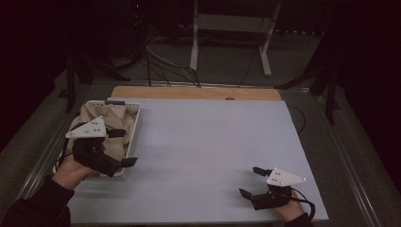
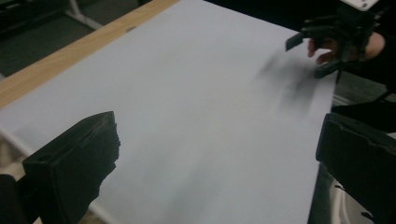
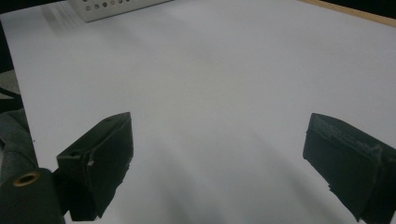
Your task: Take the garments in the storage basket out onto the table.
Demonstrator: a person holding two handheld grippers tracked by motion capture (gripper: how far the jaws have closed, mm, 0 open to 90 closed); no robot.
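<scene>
A white perforated basket (image 1: 135,124) holding beige cloth (image 1: 101,118) stands at the table's left edge. My left gripper (image 1: 122,147) hovers over the basket's near end, held by a hand, its jaws spread wide with nothing between them. In the left gripper view its own jaws (image 2: 217,161) frame the bare white tabletop (image 2: 187,93). My right gripper (image 1: 253,181) rests low near the front right corner of the table, open and empty, also seen far off as the other gripper (image 2: 310,56) in the left gripper view. Its own jaws (image 3: 217,158) stand wide over the white surface.
The white board (image 1: 208,142) covers a wooden tabletop (image 1: 189,92) whose strip shows at the far edge. A basket corner (image 3: 109,7) appears at the top of the right gripper view. Beyond the table stand desk legs (image 1: 194,42) and loose cables (image 1: 165,66) on the floor.
</scene>
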